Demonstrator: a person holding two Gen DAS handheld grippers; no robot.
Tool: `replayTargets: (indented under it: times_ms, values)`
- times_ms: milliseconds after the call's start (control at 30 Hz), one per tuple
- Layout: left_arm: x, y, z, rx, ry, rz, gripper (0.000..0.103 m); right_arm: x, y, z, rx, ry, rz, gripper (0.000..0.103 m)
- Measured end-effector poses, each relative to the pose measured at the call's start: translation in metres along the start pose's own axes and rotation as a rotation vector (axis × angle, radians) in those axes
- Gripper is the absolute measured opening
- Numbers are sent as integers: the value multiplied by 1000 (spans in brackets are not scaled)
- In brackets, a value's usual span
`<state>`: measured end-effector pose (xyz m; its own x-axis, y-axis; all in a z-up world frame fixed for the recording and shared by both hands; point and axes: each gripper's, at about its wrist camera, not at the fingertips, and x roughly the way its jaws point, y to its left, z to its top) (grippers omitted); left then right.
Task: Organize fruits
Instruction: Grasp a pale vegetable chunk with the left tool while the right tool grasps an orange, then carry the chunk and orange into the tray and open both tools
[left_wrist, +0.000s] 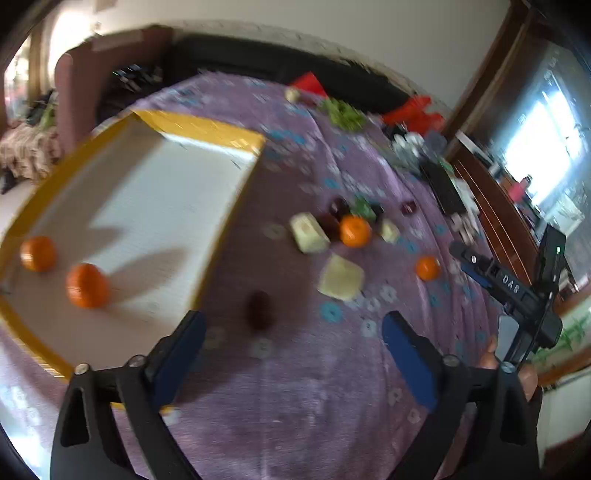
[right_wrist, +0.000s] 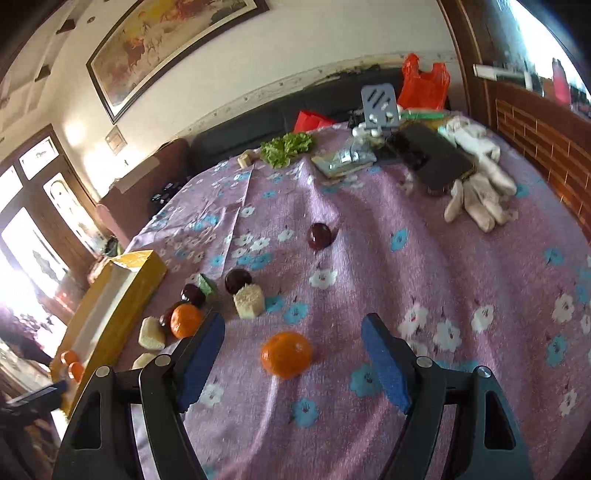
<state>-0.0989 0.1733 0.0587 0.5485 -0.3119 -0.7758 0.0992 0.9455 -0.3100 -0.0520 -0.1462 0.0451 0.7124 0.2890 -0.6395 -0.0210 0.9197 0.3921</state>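
Blue pads spread wide on the right claw (right_wrist: 293, 354), nothing gripped, and an orange (right_wrist: 286, 353) sits on the purple flowered cloth (right_wrist: 424, 258) right between its fingers, touching neither. Over on the left wrist view, the left claw (left_wrist: 293, 349) is just as wide open and empty, hovering above the cloth with a dark plum (left_wrist: 259, 309) just ahead of its gap, blurred by motion.

Left of that claw lies the yellow-rimmed tray (left_wrist: 207, 127), and two oranges (left_wrist: 87, 285) already rest on its pale floor, near each other at the close end.

Further out on the bench, a loose cluster: a pale cube (left_wrist: 341, 277), a second pale block (left_wrist: 308, 233), another orange (left_wrist: 354, 231) pressed in among dark plums (left_wrist: 338, 207) and a small green piece (left_wrist: 364, 207). The right claw's own body (left_wrist: 517, 291) shows at the edge there, near a lone orange (left_wrist: 427, 267).

From the right wrist, one plum (right_wrist: 320, 236) stands well apart mid-cloth. Beyond it, lettuce (right_wrist: 286, 147), a dark phone (right_wrist: 432, 157), white gloves (right_wrist: 480, 184) and a red bag (right_wrist: 424, 83) at the far edge.
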Motion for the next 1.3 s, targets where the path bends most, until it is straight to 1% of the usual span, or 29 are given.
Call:
replayTargets:
  times_ms: [33, 100, 167, 267, 333, 400, 500, 533, 600, 633, 667, 700, 733, 767, 900, 967, 1067, 1133, 1200, 1300]
  values:
    - [12, -6, -1, 19, 33, -13, 89, 1, -4, -1, 17, 13, 15, 81]
    - [24, -17, -2, 59, 51, -3, 89, 5, -4, 0, 20, 33, 27, 81]
    - [34, -30, 0, 109, 50, 20, 89, 10, 2, -1, -1, 46, 25, 80]
    - [46, -41, 7, 151, 42, 12, 89, 22, 17, -5, -64, 82, 17, 75]
    - [53, -45, 14, 169, 32, 18, 88, 31, 24, -8, -96, 117, 6, 64]
    - [61, -49, 22, 191, 18, 39, 88, 34, 26, -11, -110, 126, -1, 63]
    - [74, -54, 29, 219, 24, 56, 88, 37, 25, -12, -115, 129, -11, 63]
    - [78, -57, 28, 243, 26, 77, 84, 38, 25, -12, -115, 132, -17, 63]
    - [86, -61, 26, 275, 45, 116, 58, 40, 24, -12, -117, 134, -30, 63]
    - [92, -61, 24, 281, 69, 133, 28, 41, 24, -12, -117, 136, -32, 63]
    - [97, -61, 23, 279, 89, 126, 30, 42, 23, -12, -118, 138, -39, 62]
    - [95, -62, 21, 281, 70, 136, 29, 43, 23, -12, -122, 140, -51, 54]
    - [93, -60, 19, 274, 73, 137, 29, 45, 23, -12, -126, 145, -58, 40]
    - [91, -58, 19, 261, 72, 125, 29, 47, 23, -13, -131, 155, -70, 39]
    - [67, -47, 19, 191, 43, 86, 29, 44, 24, -14, -138, 138, -90, 39]
    - [43, -34, 21, 140, 8, 57, 30, 37, 25, -13, -138, 106, -83, 39]
    - [1, -7, 29, 75, -45, 46, 30, 23, 34, -11, -146, 63, -85, 39]
    - [-28, 13, 37, 53, -84, 75, 30, 7, 54, -8, -177, 38, -66, 39]
    - [-62, 42, 49, 33, -133, 130, 30, -10, 84, -4, -231, 18, -28, 39]
    - [-90, 78, 65, 1, -171, 208, 30, -29, 143, 3, -320, 2, 93, 39]
